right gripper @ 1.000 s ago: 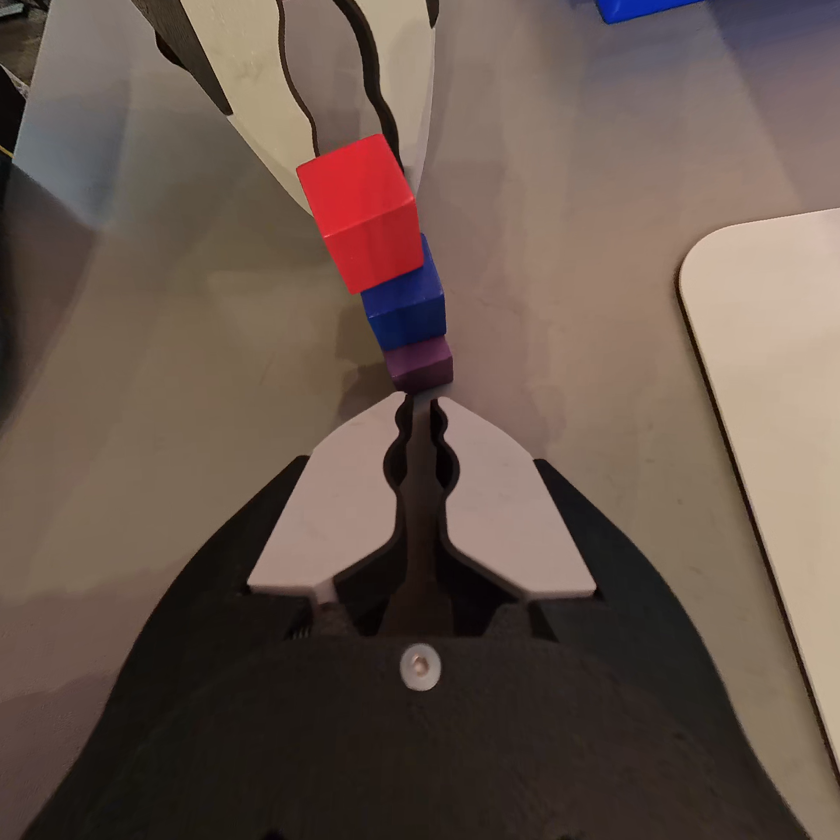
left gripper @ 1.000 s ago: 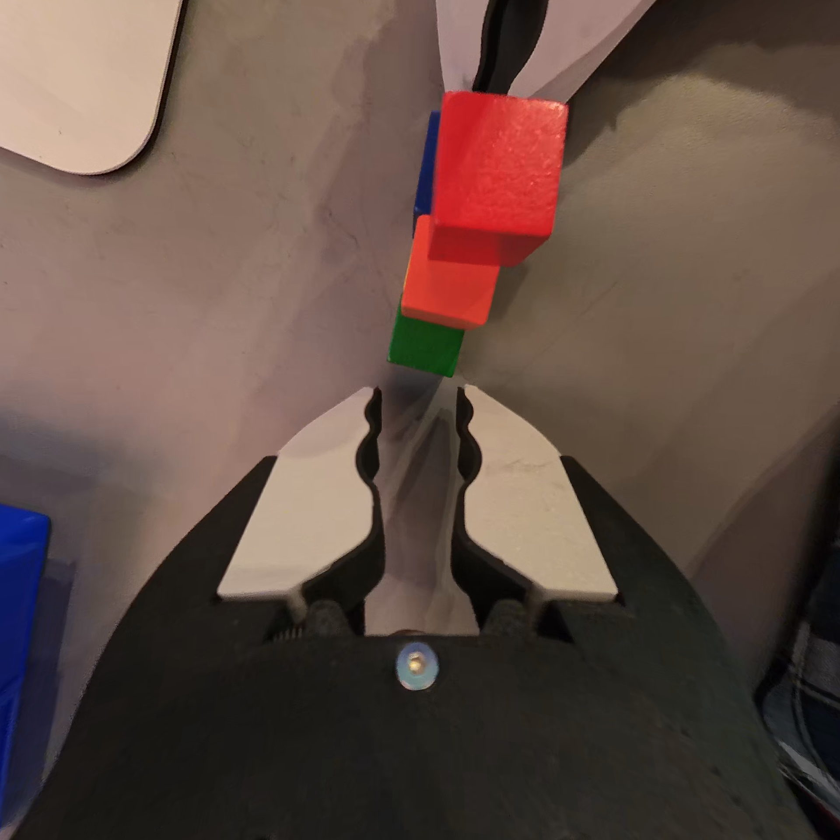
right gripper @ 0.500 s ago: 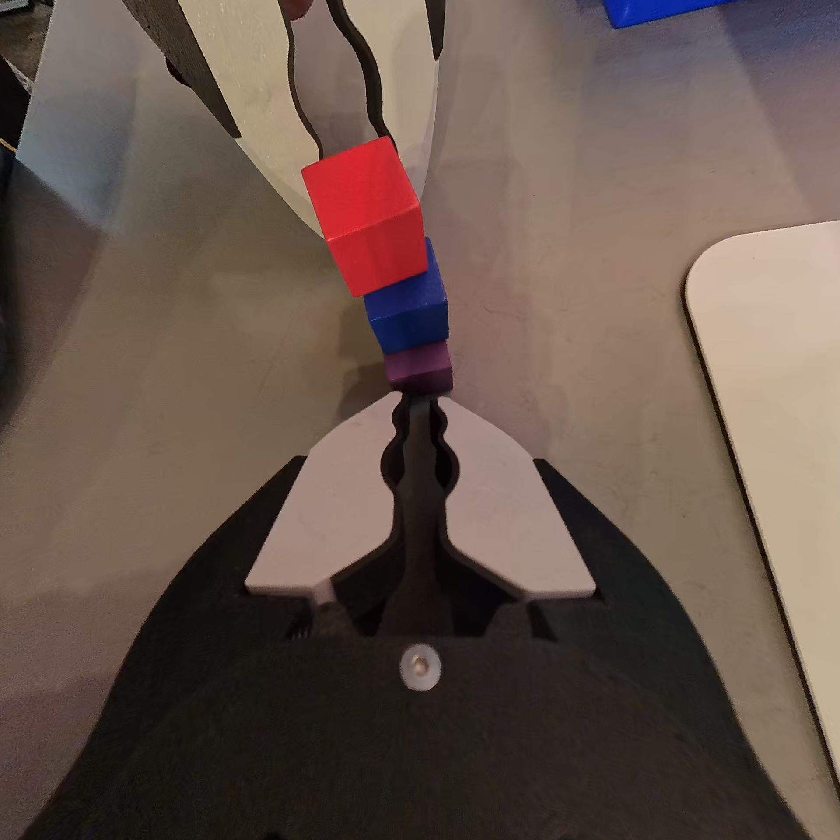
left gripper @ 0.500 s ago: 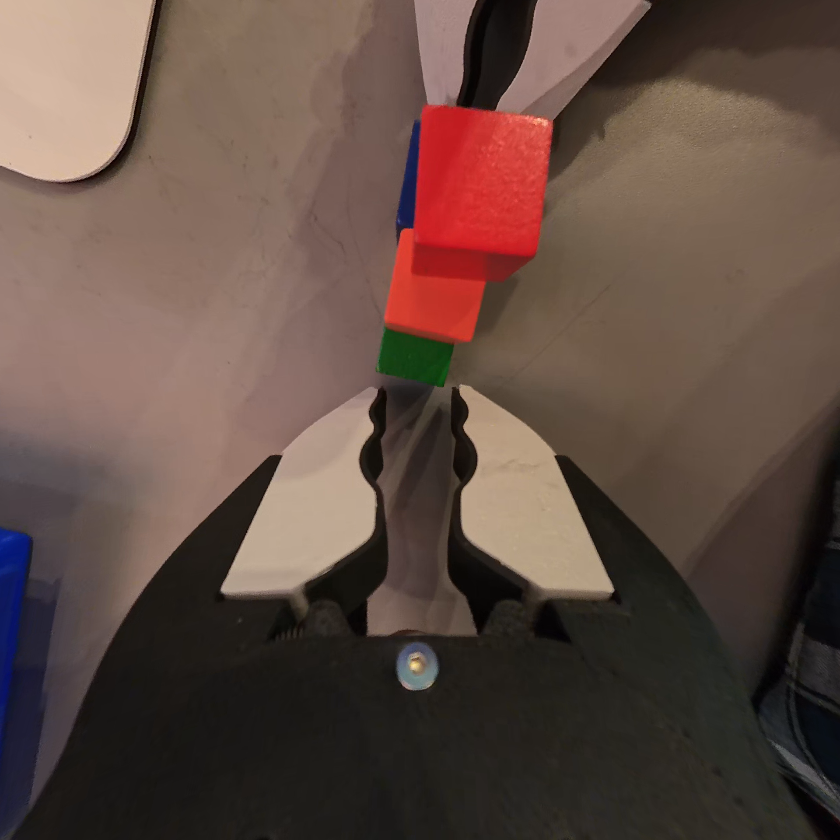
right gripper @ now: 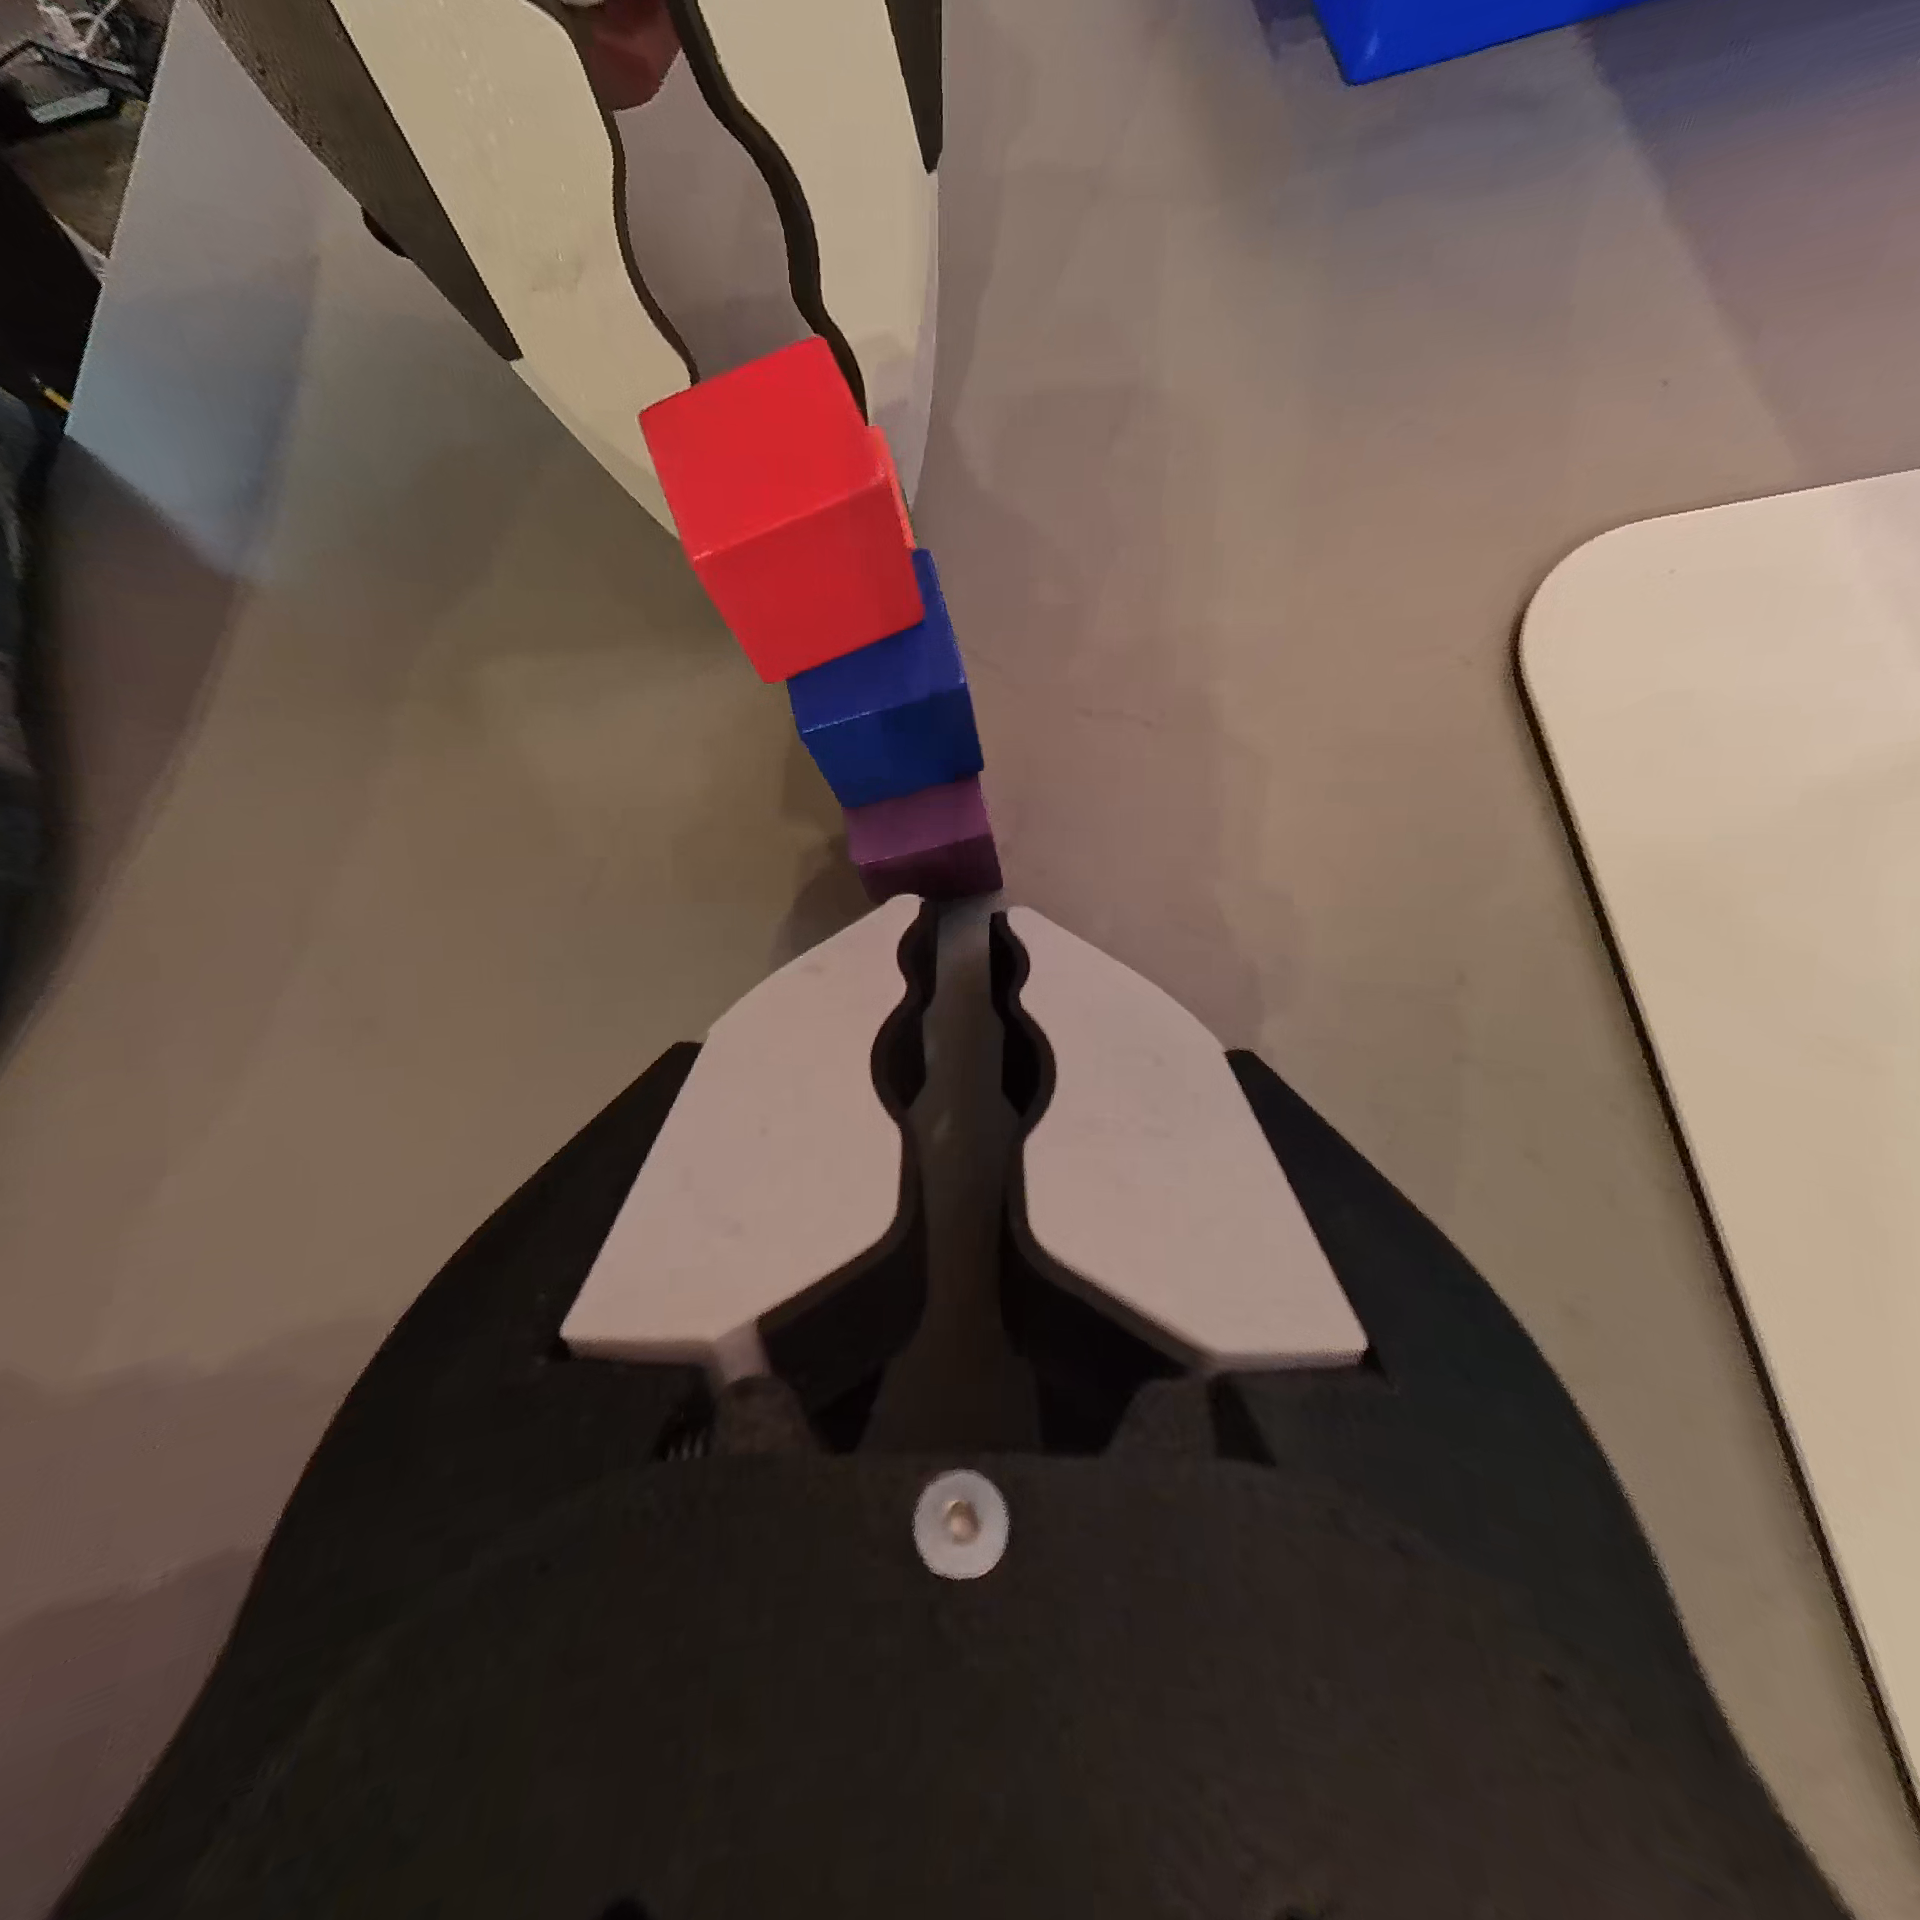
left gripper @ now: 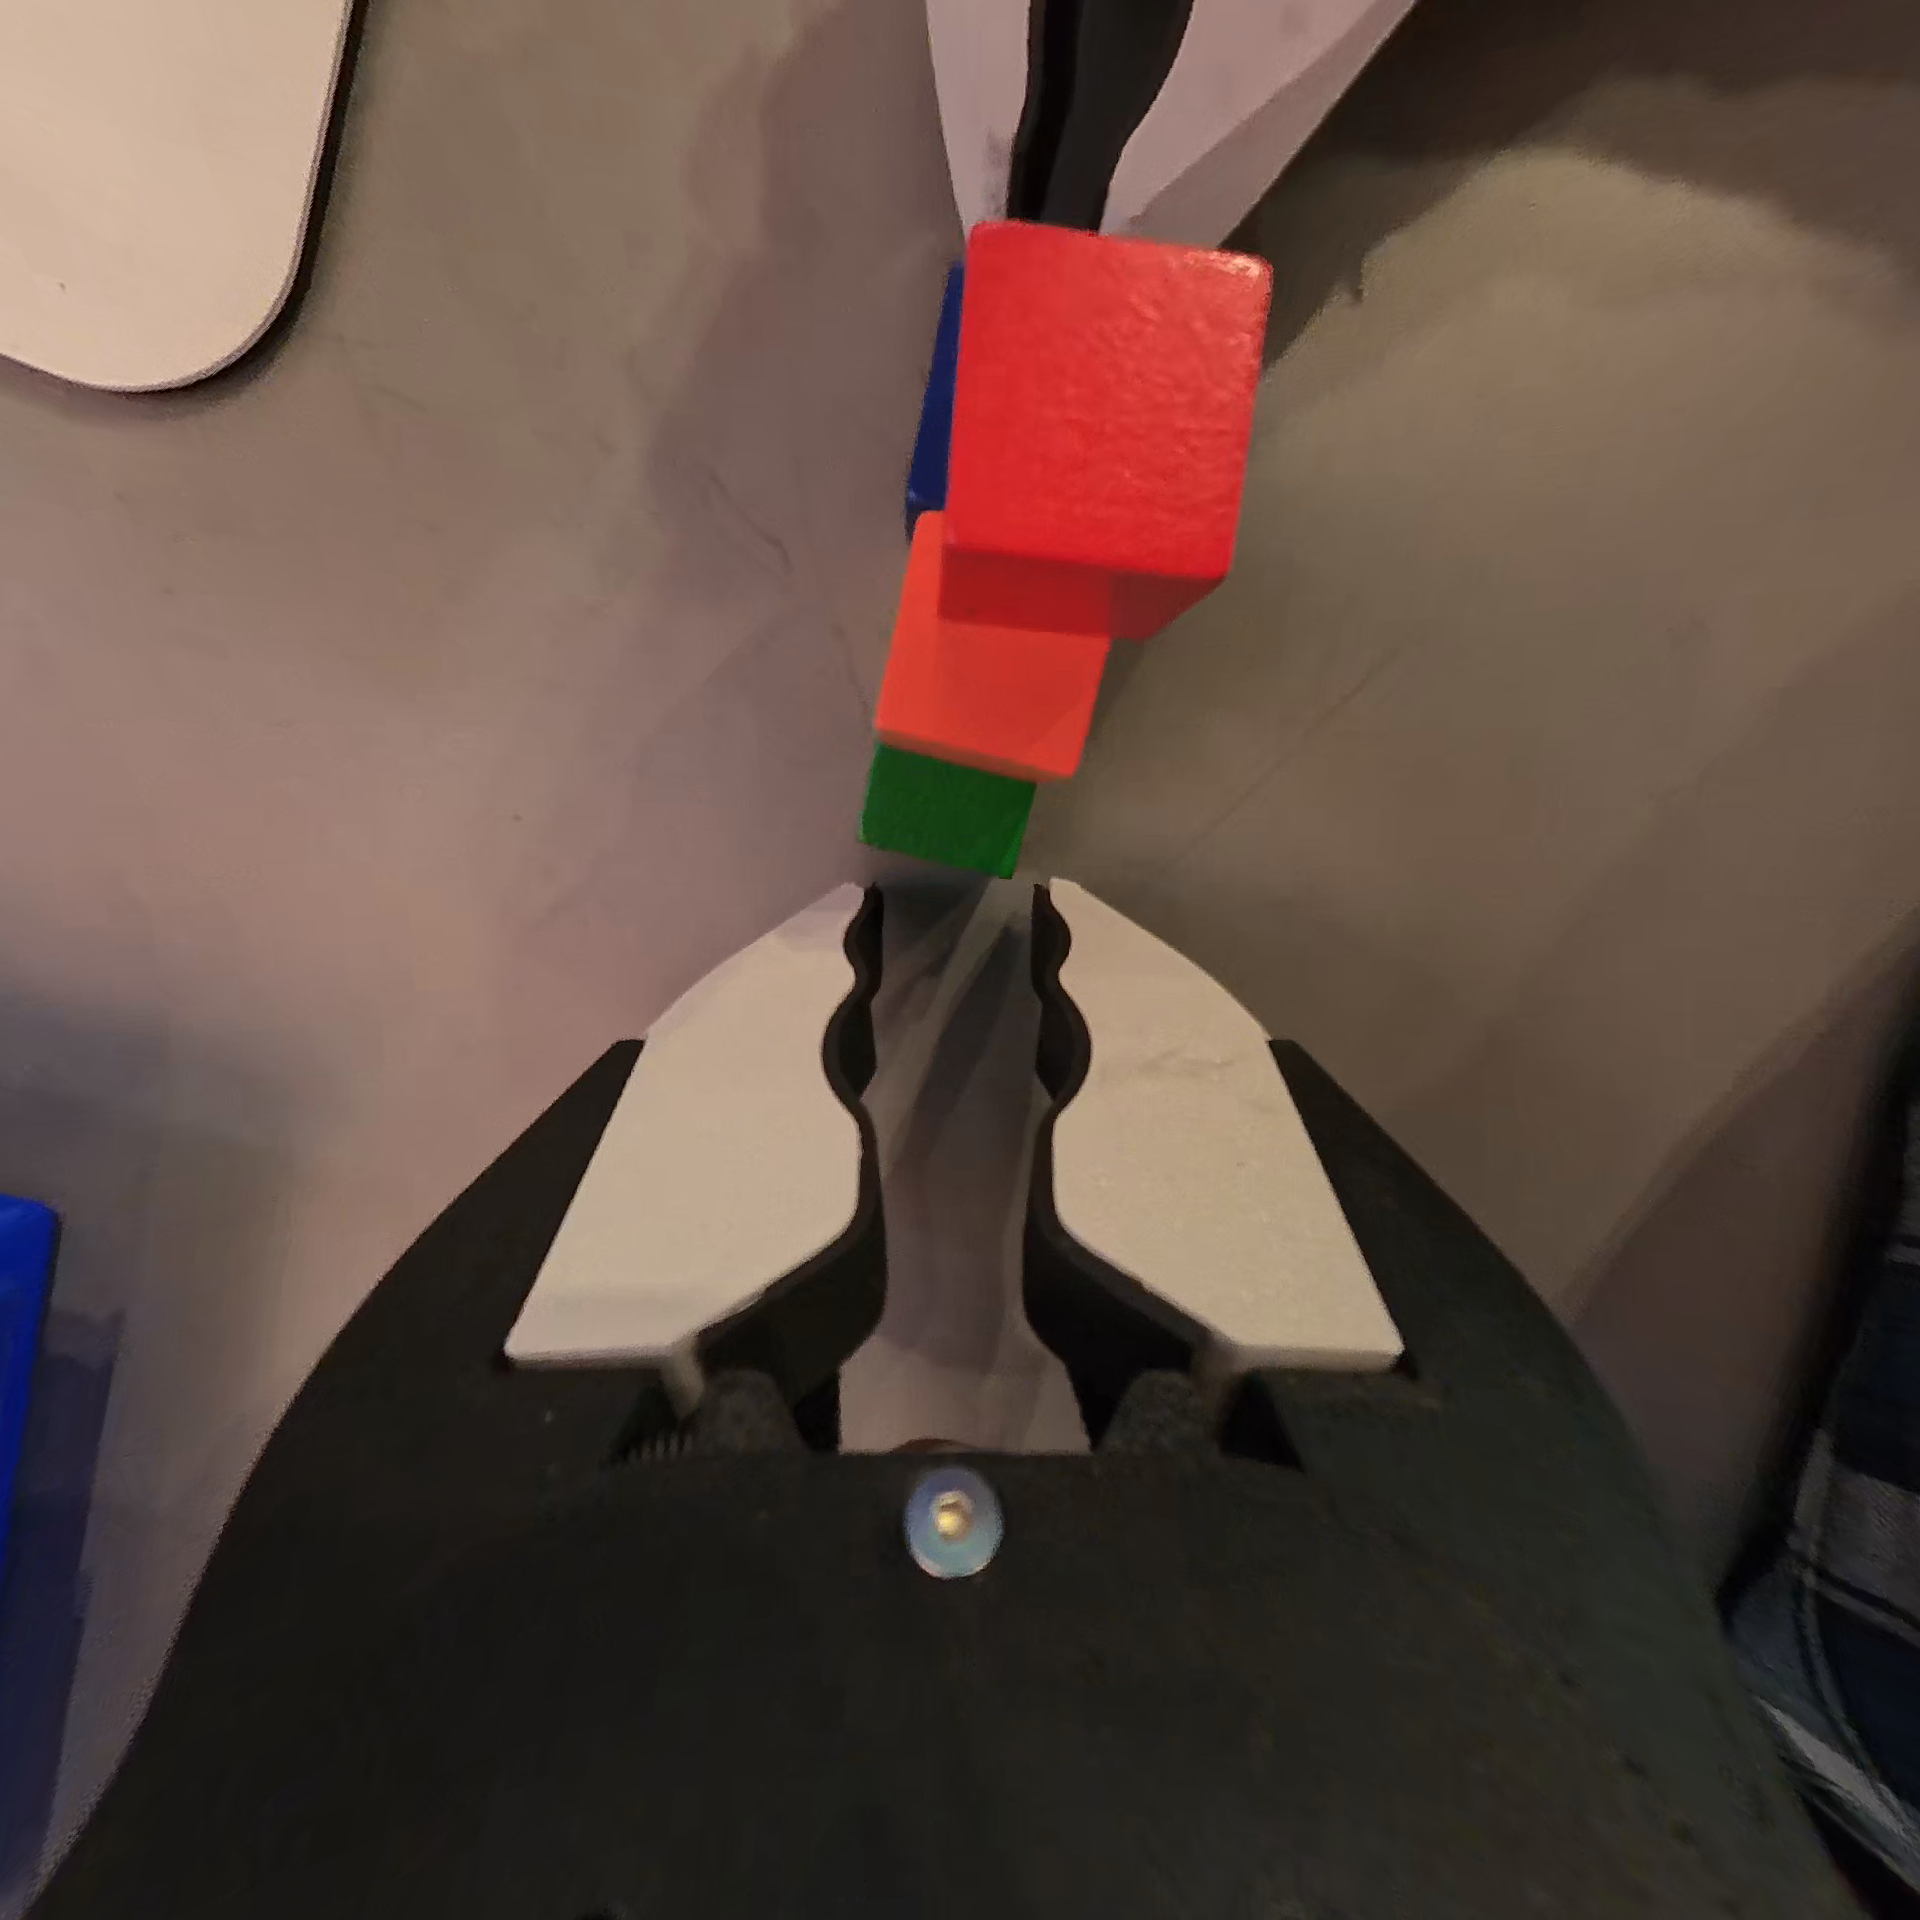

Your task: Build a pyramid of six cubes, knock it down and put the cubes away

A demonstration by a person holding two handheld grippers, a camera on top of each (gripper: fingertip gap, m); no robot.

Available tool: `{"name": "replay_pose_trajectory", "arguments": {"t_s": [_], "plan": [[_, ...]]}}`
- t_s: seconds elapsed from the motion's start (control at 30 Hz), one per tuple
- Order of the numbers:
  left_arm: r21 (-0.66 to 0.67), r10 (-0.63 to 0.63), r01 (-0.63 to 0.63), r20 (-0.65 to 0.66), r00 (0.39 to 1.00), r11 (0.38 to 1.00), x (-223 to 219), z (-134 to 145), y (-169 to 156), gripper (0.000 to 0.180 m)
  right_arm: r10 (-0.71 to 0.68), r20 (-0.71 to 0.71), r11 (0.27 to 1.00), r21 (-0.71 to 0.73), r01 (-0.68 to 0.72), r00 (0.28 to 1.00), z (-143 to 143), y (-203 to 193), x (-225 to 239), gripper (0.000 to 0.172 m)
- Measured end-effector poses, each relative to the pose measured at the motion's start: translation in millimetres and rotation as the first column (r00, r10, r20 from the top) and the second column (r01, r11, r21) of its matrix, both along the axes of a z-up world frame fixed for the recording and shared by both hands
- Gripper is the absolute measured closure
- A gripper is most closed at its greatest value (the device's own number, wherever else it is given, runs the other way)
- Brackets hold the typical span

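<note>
The pyramid stands on the grey table (left gripper: 416,727) between the two tongs. From the left tongs (left gripper: 954,896), released with nothing between the tips, the green cube (left gripper: 940,821) lies just ahead at twelve o'clock, the orange cube (left gripper: 977,696) above it and the red cube (left gripper: 1101,416) on top. The right tongs (right gripper: 961,914), tips narrowly apart on air, sit right at the purple cube (right gripper: 920,852), under the blue cube (right gripper: 883,727). A pale board (right gripper: 1766,831) lies at three o'clock.

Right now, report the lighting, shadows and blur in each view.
Left wrist view: dim warm light, soft shadows over the grey tabletop, glossy red wooden cube sharp, edges slightly blurred. Right wrist view: brighter, blue cast near the blue plastic bin, wide-angle bending.
</note>
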State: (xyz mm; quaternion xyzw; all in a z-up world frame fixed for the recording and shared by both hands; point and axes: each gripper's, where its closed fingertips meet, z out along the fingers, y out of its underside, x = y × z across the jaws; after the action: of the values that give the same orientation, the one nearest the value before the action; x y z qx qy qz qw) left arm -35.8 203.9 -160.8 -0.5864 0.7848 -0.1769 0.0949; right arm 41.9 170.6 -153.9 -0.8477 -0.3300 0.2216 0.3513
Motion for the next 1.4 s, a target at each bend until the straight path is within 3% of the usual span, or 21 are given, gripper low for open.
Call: {"name": "replay_pose_trajectory", "arguments": {"t_s": [0.83, 1.17, 1.4], "plan": [[-0.016, 0.032, -0.031, 0.032, 0.999, 0.999, 5.7, -3.6, -4.8, 0.159, 0.008, 0.038, 1.0, 0.01, -0.009, 0.999, -4.7, 5.9, -2.8, 0.163], [-0.025, 0.086, -0.085, 0.075, 0.993, 0.996, -5.2, 13.9, 3.3, 0.141, -0.055, -0.083, 0.997, 0.053, 0.06, 0.995, 12.9, 1.8, 5.3, 0.145], [0.025, 0.03, -0.034, 0.148, 0.988, 0.999, 14.0, 36.0, -5.4, 0.139, -0.015, -0.097, 0.996, 0.089, 0.023, 0.995, 19.2, 4.5, -11.4, 0.131]]}}
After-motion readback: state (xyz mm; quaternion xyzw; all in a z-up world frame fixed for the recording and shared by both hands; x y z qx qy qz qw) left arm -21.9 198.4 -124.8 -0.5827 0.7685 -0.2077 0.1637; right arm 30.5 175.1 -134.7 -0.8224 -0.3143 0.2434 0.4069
